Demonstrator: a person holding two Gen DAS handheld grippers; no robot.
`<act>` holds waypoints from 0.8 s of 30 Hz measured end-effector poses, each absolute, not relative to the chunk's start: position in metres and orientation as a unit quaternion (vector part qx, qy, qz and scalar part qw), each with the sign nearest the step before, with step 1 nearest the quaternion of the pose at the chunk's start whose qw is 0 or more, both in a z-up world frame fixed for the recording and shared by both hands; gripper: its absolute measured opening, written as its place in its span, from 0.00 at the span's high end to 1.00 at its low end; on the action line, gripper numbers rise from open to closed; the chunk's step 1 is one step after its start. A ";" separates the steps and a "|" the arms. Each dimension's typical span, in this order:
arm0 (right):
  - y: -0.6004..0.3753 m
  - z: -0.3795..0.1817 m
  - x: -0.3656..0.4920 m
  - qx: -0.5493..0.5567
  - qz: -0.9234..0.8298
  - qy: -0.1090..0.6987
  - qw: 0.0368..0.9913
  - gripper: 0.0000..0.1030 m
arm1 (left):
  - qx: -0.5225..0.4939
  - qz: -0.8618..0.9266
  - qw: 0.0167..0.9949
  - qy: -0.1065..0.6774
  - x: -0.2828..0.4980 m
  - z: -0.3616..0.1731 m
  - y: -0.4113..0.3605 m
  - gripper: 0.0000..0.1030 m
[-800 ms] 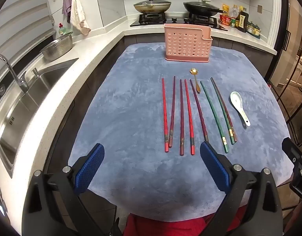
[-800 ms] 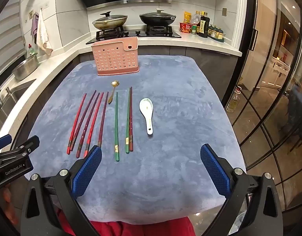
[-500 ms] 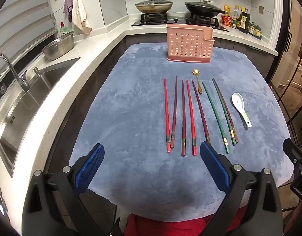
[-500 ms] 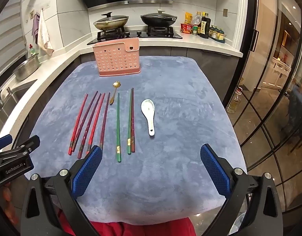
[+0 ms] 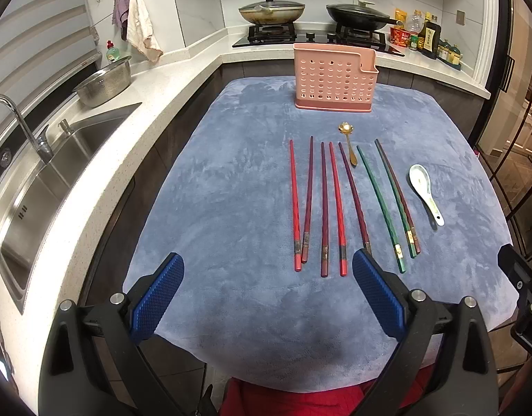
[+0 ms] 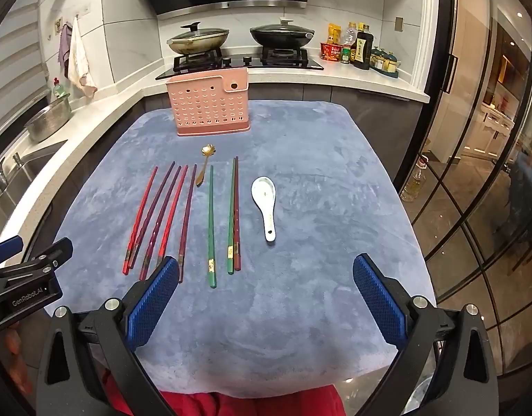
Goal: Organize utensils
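White-tiled kitchen wall (image 5: 196,10) (striped blinds (image 5: 33,52) left).

chopsticks (image 5: 324,208): 8 | spoons (image 5: 424,190): 2 | pink holder (image 5: 333,79): 1 | pans (image 5: 271,12): 2

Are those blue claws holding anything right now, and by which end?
Nothing is held. The left gripper and the right gripper both stand open with nothing between their pads; the chopsticks and spoons lie on the blue cloth.

blue cloth-covered table (image 5: 231,208) — chopsticks (image 5: 324,208), spoons (image 5: 423,190), pink holder (image 5: 335,79)
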State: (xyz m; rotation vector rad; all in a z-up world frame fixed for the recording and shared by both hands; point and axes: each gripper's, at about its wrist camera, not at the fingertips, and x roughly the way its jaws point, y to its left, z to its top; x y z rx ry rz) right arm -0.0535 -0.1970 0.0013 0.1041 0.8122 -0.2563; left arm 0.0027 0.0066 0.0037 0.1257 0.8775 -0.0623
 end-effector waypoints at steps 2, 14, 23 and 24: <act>-0.195 0.007 -0.052 0.052 -0.124 0.394 0.909 0.07 | 0.061 -0.031 0.903 0.425 0.003 0.005 0.008 0.09; -0.197 0.005 -0.053 0.052 -0.124 0.393 0.910 0.07 | 0.061 -0.030 0.903 0.424 0.003 0.004 0.007 0.09; -0.198 0.004 -0.054 0.052 -0.123 0.393 0.910 0.07 | 0.061 -0.031 0.903 0.424 0.003 0.004 0.007 0.09; -0.198 0.005 -0.054 0.052 -0.123 0.393 0.910 0.07 | 0.061 -0.031 0.903 0.424 0.003 0.004 0.007 0.09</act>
